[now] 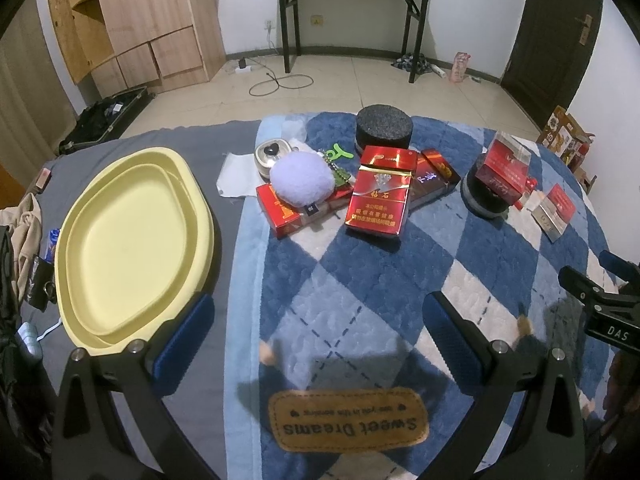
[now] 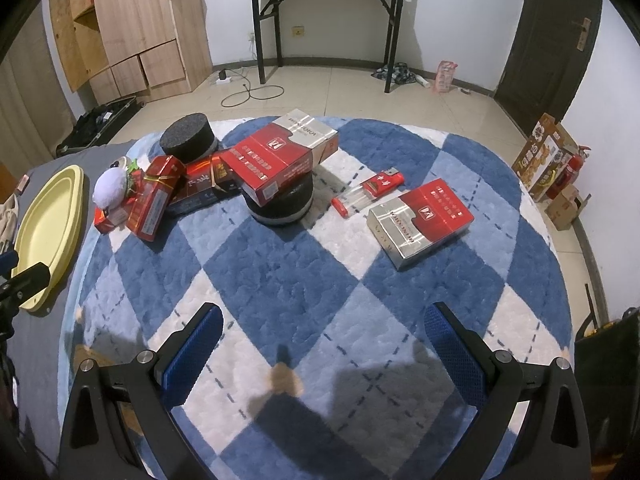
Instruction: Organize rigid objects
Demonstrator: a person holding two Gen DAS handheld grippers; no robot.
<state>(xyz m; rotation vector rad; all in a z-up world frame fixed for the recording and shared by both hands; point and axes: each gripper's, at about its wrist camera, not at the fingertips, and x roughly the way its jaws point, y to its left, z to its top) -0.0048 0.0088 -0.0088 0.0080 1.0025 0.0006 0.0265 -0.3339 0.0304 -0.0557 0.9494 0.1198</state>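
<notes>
1. The rigid things lie scattered on the blue-and-white diamond-patterned quilted blanket (image 2: 320,280): a glossy red cigarette pack with gold print (image 1: 378,196) leans among other red packs beside a fluffy lilac pompom (image 1: 302,180). A red-and-silver carton (image 2: 280,160) rests tilted on a black round foam-topped tin (image 2: 280,204), and a second red-and-silver carton (image 2: 420,222) lies flat, well apart to the right.
2. A pale yellow oval plastic tray (image 1: 72,240) sits empty at the blanket's left edge.
3. The left gripper (image 1: 316,332) and right gripper (image 2: 324,340) both hover with fingers spread wide, holding nothing.
4. Judged from this, sorting has barely begun; the next move calls for closing on one pack and carrying it to the tray.
</notes>
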